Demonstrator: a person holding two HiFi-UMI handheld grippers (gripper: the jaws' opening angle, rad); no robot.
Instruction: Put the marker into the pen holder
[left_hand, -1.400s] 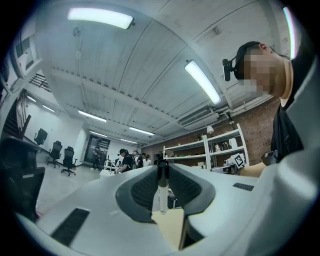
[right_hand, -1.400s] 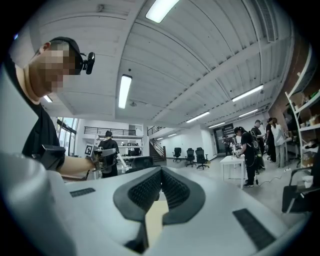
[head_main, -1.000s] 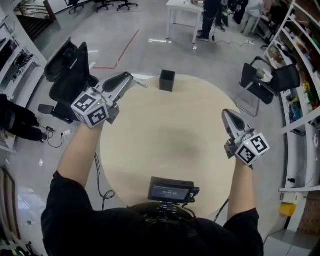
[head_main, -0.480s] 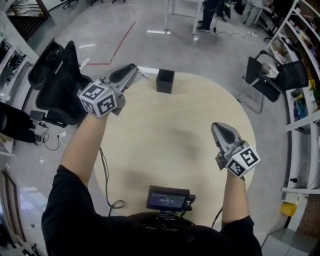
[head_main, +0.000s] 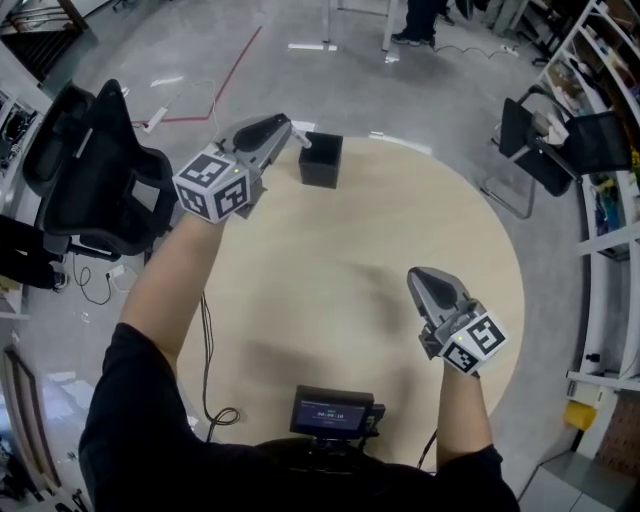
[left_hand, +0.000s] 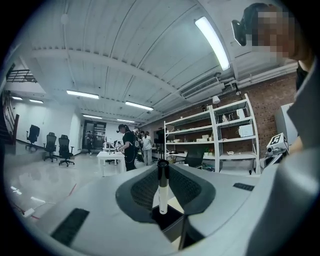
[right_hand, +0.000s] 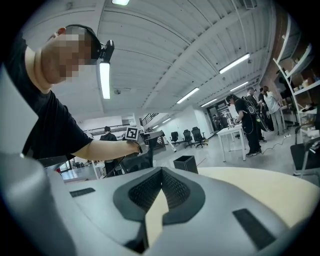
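Observation:
My left gripper (head_main: 285, 128) is shut on a white marker with a black cap (head_main: 301, 139) at the far left edge of the round table. The marker's tip is just left of the black square pen holder (head_main: 322, 160), close to its rim. In the left gripper view the marker (left_hand: 162, 189) stands upright between the jaws, its lower end above the pen holder (left_hand: 167, 219). My right gripper (head_main: 427, 282) hovers over the table's near right part, shut and holding nothing. The right gripper view shows the pen holder (right_hand: 186, 162) and the marker (right_hand: 171, 144) far off.
The pale round table (head_main: 350, 250) carries only the pen holder. A black office chair (head_main: 90, 170) stands to the left and another chair (head_main: 555, 135) at the far right. A small screen device (head_main: 335, 412) sits at my chest. Shelves line the right wall; people stand in the distance.
My left gripper has carried the marker rightward and down, up to the pen holder. My right gripper has sunk and drifted left, nearer to me.

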